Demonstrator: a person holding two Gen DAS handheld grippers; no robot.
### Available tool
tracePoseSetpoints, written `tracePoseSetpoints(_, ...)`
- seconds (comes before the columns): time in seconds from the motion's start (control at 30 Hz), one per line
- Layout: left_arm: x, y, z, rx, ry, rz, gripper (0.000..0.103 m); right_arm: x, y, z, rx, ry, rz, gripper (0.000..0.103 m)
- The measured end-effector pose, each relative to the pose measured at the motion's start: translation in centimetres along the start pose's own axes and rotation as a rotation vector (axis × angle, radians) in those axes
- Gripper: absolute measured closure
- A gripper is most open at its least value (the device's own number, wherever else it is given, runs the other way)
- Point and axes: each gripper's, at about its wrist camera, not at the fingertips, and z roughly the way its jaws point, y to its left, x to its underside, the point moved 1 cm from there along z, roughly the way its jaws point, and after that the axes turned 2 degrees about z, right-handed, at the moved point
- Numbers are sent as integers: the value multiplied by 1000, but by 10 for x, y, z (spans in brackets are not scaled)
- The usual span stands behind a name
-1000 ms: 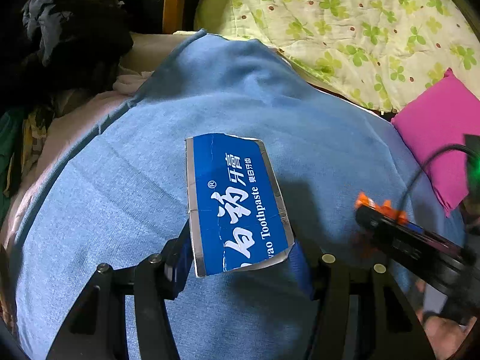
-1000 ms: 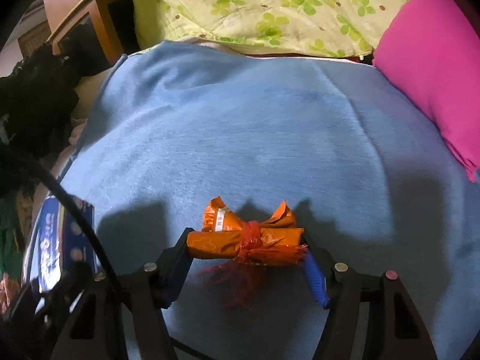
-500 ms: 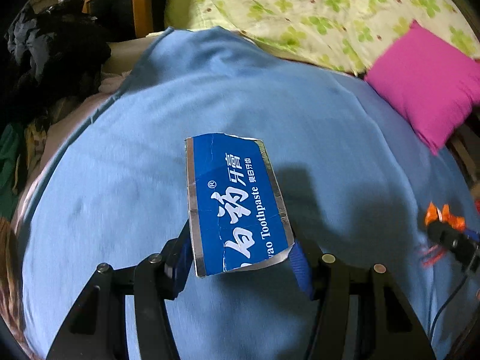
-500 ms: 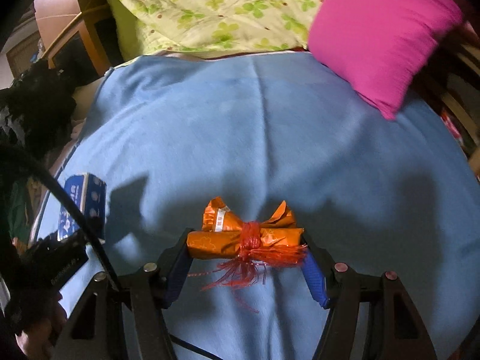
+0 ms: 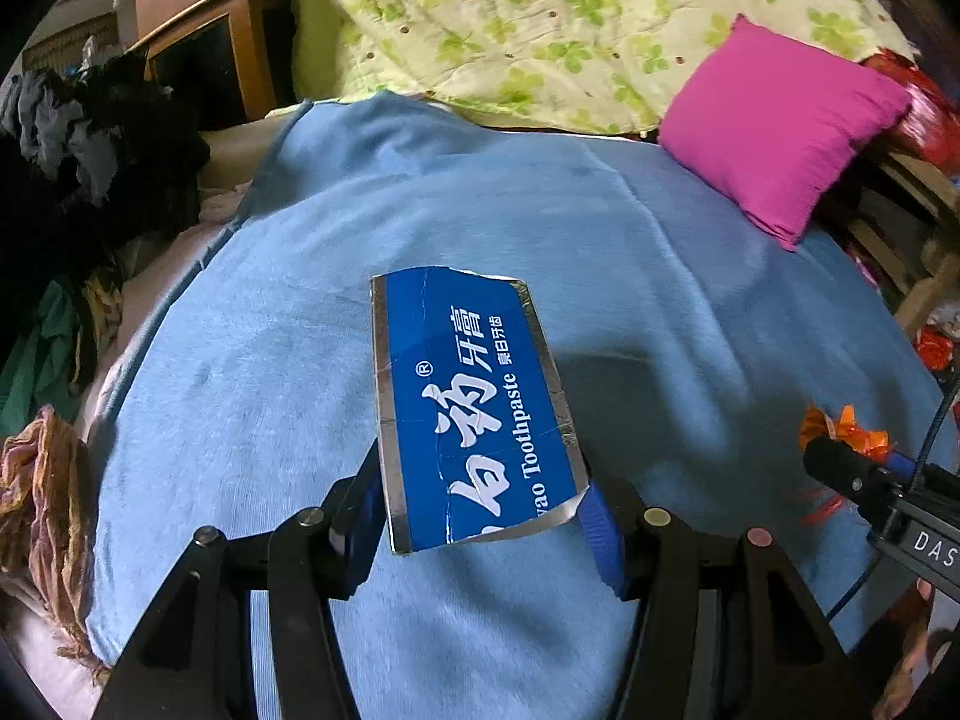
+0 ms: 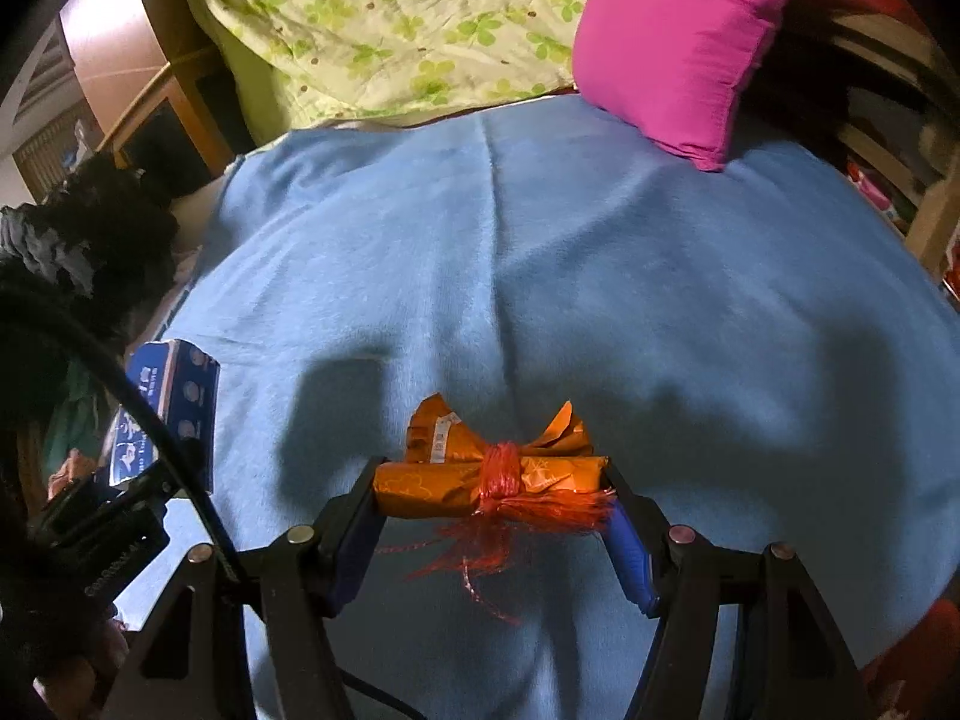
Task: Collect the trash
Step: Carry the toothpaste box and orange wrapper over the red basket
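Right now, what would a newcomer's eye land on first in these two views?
Probably the blue toothpaste box, clamped upright in the left gripper above the blue blanket. Next, the orange wrapper bundle tied with red string, held crosswise in the right gripper. Behind, a bright pink pillow lies at the blanket's far right corner.
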Motion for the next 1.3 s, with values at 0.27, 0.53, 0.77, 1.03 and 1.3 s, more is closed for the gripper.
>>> tracePoseSetpoints(0.27,12,-21,-29,18,-22,43,43,16,-18,-34,0,-41,24,34)
tracePoseSetpoints(0.53,25,-41,-47,51,-31,79,43,31,-37,-65,14,-83,55,34)
tracePoseSetpoints(0.77,34,-64,-55,71,-24,121,43,44,-62,-83,25,-103,107,34)
tracePoseSetpoints(1.03,38,-81,-62,86,-27,155,43,59,-96,-106,46,-129,170,34)
tracePoseSetpoints(1.3,41,-97,-68,111,-32,192,43,76,-128,-131,86,-156,224,34)
